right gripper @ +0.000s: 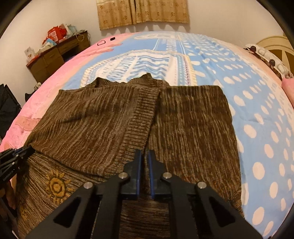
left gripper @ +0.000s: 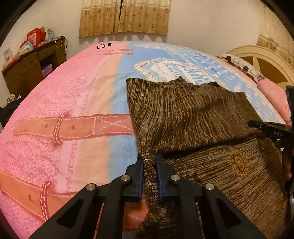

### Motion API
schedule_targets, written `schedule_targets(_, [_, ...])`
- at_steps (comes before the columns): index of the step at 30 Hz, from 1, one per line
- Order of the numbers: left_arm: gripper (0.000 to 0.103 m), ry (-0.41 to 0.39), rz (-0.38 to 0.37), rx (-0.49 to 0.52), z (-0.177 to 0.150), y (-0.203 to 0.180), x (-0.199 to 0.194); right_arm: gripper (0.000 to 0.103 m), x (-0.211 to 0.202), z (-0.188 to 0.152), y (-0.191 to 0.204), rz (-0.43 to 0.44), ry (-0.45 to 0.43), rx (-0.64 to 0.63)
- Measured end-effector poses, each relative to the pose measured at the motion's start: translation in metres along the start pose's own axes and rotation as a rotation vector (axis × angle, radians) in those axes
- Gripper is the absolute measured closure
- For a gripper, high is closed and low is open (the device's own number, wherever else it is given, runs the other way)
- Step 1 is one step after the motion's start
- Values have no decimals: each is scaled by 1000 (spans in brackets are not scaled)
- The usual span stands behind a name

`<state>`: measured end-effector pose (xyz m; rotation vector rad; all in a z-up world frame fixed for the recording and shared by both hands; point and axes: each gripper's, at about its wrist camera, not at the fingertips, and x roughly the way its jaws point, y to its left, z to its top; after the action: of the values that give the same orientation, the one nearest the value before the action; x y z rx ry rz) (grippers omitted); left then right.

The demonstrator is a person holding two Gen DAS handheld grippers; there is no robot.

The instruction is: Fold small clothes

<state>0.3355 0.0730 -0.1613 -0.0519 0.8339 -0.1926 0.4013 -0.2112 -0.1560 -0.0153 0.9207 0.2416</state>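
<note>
A brown knitted sweater [left gripper: 193, 117] with a yellow sun emblem [left gripper: 238, 162] lies on the bed, its sleeves folded over the body. My left gripper [left gripper: 149, 158] is shut on the sweater's left edge, with fabric bunched between its blue pads. It shows at the left edge of the right wrist view [right gripper: 27, 149]. My right gripper [right gripper: 144, 153] is shut on the sweater [right gripper: 114, 117] beside the ribbed sleeve cuff [right gripper: 139, 117]. The right gripper also shows at the right edge of the left wrist view [left gripper: 250, 123]. The sun emblem [right gripper: 57, 185] lies near the lower left.
The bed has a pink and blue patterned blanket [left gripper: 64, 103]. A wooden desk [left gripper: 33, 66] with clutter stands at the far left by the wall. Pillows [left gripper: 244, 68] and a headboard [left gripper: 266, 60] are at the right. Curtains [left gripper: 125, 16] hang on the far wall.
</note>
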Motion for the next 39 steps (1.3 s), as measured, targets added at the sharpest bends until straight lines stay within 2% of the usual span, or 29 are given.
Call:
schedule_targets(4, [88,-29,13,19,-6,1,-14,90,-4,-1,-2,0,-6,-8])
schedule_targets(9, [87,-81,27,48,-7,3,-33,64,-13,-3,-8,9,-37,15])
schedule_targets(10, [82,-86,35,50,-5,5,-35,61,-15,-4,-8,10,-43,17])
schedule_targets(12, [66,-109,54,48,3,10,-39,58,-17,-7,-6,8,-48,13])
schedule_targets(13, [49,-117,67,45,8,12,-40,58,-17,-8,-5,5,-50,7])
schedule_targets(14, [40,-131,85,40,14,14,-41,58,-19,-9,-4,1,-55,2])
schedule_targets(16, [38,-166,82,33,27,16,-43,56,-22,-11,-2,-1,-66,-10])
schedule_targets(18, [34,-155,72,52,43,14,-34,53,-25,-13,0,-2,-81,-22])
schedule_targets(21, [34,-132,109,97,66,8,-6,51,-28,-16,0,-3,-108,-30])
schedule_targets(26, [34,-65,90,124,96,-1,41,50,-28,-21,-1,-8,-141,-37])
schedule_targets(30, [34,25,91,145,107,-5,81,37,-32,-26,-9,0,-174,-23])
schedule_targets(33, [34,63,109,125,110,2,100,36,-32,-28,-22,28,-183,22])
schedule_targets(34, [40,68,109,121,110,5,103,36,-33,-28,-26,38,-188,38])
schedule_targets(35, [62,74,83,112,109,8,106,35,-33,-29,-29,49,-193,52])
schedule_targets(36, [71,72,37,100,108,9,105,34,-33,-29,-30,58,-197,62])
schedule_targets(37, [81,62,23,96,108,9,103,34,-33,-30,-32,64,-202,71])
schedule_targets(38, [87,57,24,113,107,7,101,33,-33,-30,-32,69,-204,73])
schedule_targets(39, [88,50,27,120,108,7,98,32,-34,-31,-31,72,-207,71])
